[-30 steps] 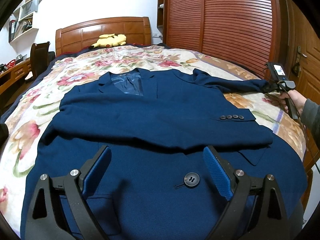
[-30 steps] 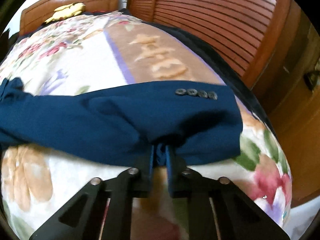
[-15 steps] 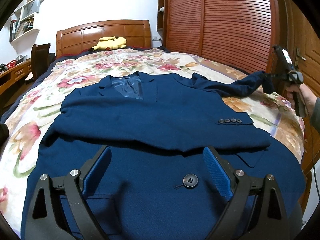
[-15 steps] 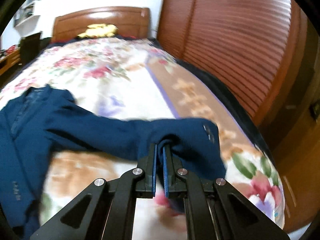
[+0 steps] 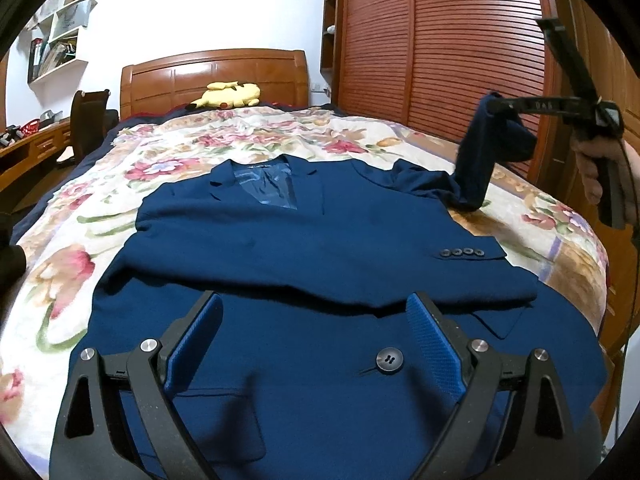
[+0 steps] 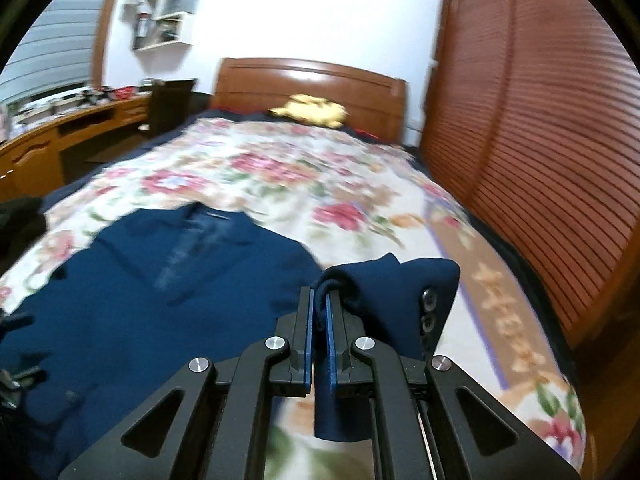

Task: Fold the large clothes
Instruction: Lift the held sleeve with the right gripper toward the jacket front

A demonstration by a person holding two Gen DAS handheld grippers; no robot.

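Filling most of both wrist views, a wide bed [image 5: 280, 136] with a floral cover runs back to a wooden headboard [image 5: 216, 76], with slatted wooden wardrobe doors [image 5: 440, 48] along its right side and a desk [image 6: 60, 136] with wall shelves [image 5: 60, 40] to its left. A navy suit jacket [image 5: 300, 248] lies front-up across the near part of the bed, collar toward the headboard, one sleeve [image 5: 320, 264] folded flat across the chest with its four cuff buttons showing near the jacket's right edge. The other sleeve [image 5: 476, 168] rises off the cover at the jacket's right shoulder, bunched and hanging from its raised cuff. The right gripper [image 6: 319, 300], held by a hand [image 5: 600, 164] at the right edge of the left wrist view, has its jaws pinched nearly together on a fold of that cuff, two cuff buttons visible just beside the fingers. The left gripper [image 5: 316, 320] sits over the jacket's lower front with its blue-padded jaws spread wide, nothing between them, a single front button [image 5: 389, 360] showing in the gap. A yellow plush toy [image 5: 228, 96] rests against the headboard, well apart from the jacket.
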